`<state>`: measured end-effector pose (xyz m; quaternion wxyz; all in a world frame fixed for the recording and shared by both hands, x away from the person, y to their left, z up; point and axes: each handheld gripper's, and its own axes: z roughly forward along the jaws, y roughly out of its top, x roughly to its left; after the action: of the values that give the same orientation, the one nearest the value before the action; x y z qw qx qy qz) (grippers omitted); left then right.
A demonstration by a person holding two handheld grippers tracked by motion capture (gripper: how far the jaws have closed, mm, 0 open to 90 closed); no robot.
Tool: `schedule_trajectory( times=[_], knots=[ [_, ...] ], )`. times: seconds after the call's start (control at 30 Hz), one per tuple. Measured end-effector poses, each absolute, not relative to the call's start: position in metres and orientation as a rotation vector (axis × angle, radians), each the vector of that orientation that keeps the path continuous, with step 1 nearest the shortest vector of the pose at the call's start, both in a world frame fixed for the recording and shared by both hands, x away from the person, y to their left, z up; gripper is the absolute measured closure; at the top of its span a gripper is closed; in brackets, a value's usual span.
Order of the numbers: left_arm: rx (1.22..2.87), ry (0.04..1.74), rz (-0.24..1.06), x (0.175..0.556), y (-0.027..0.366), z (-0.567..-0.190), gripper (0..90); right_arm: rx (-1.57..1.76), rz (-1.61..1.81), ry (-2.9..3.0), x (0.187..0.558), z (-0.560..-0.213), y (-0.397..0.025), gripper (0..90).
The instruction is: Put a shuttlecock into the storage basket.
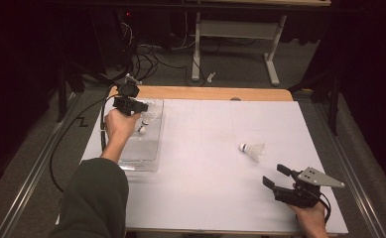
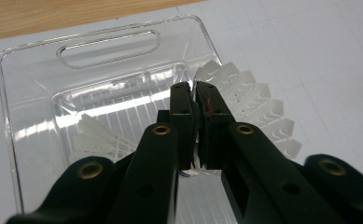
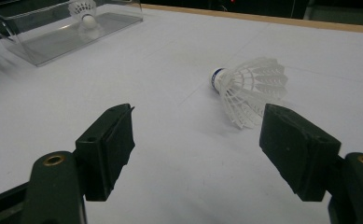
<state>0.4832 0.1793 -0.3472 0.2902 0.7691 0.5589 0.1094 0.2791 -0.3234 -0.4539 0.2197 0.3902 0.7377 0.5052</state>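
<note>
My left gripper [image 1: 140,106] hangs over the far end of a clear plastic tray [image 1: 142,157] at the table's left. It is shut on the feather skirt of a white shuttlecock [image 2: 251,105]. White feathers of a second shuttlecock [image 2: 100,135] lie on the tray floor [image 2: 30,140] beside the jaws. Another white shuttlecock [image 1: 252,150] with a blue-banded cork lies on its side on the white table at the right. My right gripper [image 1: 275,175] stands open just short of it, and that shuttlecock [image 3: 249,88] shows ahead of the right jaw of my right gripper [image 3: 198,140].
A wooden strip [image 1: 205,92] runs along the table's far edge. The tray [image 3: 58,42] stands far off to the left in the right gripper view, a shuttlecock [image 3: 83,11] cork-down over it. Cables and table legs lie on the floor beyond.
</note>
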Motion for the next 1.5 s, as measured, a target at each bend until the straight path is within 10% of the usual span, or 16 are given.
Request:
schedule_trajectory(
  times=[0.67, 0.9, 1.5],
  knots=[
    [2.059, 1.525, 0.302, 0.492, 0.174, -0.357, 83.0, 1.078, 1.398, 2.042, 0.279, -0.454, -0.323, 26.7],
    [2.047, 1.535, 0.339, 0.492, 0.173, -0.357, 57.6, 1.077, 1.397, 2.043, 0.279, -0.454, -0.323, 26.7],
    [2.019, 1.459, 0.379, 0.479, 0.173, -0.353, 48.0, 1.076, 1.394, 2.044, 0.279, -0.454, -0.323, 26.7]
  ],
)
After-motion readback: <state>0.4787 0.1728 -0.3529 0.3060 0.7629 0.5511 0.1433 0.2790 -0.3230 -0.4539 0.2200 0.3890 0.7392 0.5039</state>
